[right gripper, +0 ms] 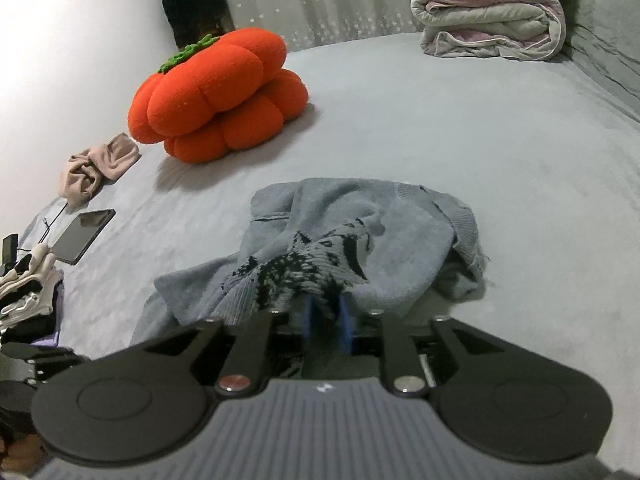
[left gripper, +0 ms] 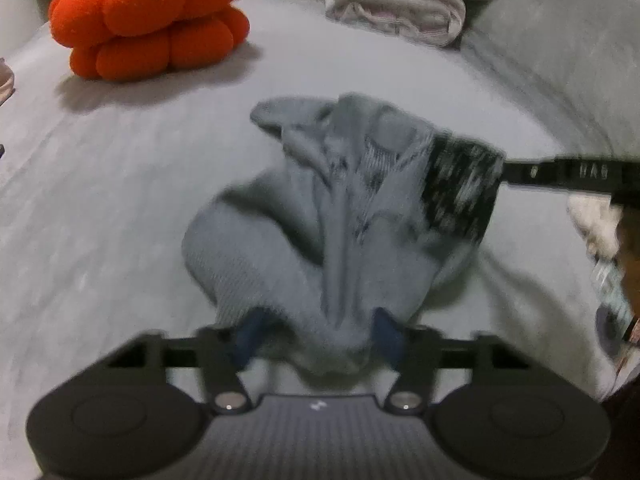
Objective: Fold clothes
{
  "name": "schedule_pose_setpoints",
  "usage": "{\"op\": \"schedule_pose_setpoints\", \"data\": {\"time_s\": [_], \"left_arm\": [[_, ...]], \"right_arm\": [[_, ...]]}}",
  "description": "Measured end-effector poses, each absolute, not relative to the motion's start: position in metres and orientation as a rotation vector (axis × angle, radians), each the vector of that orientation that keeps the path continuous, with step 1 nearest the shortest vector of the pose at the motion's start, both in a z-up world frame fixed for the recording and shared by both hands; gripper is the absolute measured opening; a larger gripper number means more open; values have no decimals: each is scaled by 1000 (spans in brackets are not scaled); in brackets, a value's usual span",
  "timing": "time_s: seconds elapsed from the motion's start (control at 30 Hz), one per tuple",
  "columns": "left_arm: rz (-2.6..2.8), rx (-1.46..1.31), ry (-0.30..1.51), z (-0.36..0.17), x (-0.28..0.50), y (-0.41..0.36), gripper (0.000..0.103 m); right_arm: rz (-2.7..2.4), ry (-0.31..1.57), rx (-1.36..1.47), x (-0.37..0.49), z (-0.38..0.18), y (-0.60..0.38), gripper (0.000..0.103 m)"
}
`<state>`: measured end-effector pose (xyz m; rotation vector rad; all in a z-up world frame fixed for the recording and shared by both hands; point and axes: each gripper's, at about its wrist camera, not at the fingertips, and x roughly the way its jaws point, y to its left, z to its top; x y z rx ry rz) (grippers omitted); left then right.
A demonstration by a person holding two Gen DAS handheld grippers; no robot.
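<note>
While a grey knit sweater [right gripper: 360,240] lies bunched mid-bed, both grippers sit at its near edge.

Grey sheet [right gripper: 500,140] covers the bed; an orange pumpkin cushion [right gripper: 216,92], folded quilt [right gripper: 492,24], beige garment [right gripper: 96,168] and tablet [right gripper: 82,236] rest on it. Left gripper [left gripper: 316,336] stands wide, sweater fabric loose between its fingers. Right gripper [right gripper: 326,320] is narrowly parted around a patterned fold; whether it pinches, I cannot tell.

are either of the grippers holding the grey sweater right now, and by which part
The left gripper stands open around a bunched grey fold of the sweater, not pinching it. The right gripper has the black-patterned part between its fingers; whether they still press cannot be told.
</note>
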<state>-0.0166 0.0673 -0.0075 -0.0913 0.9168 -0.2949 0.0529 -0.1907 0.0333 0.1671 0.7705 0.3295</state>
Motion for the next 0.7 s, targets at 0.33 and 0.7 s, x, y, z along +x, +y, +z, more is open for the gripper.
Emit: {"op": "schedule_pose_setpoints", "data": {"time_s": [0.33, 0.7], "left_arm": [[-189, -217, 856, 1, 37, 73, 81], [-71, -286, 890, -9, 109, 68, 81]], "right_arm": [[293, 713, 217, 61, 35, -202, 57], [77, 756, 280, 102, 8, -238, 57]]}}
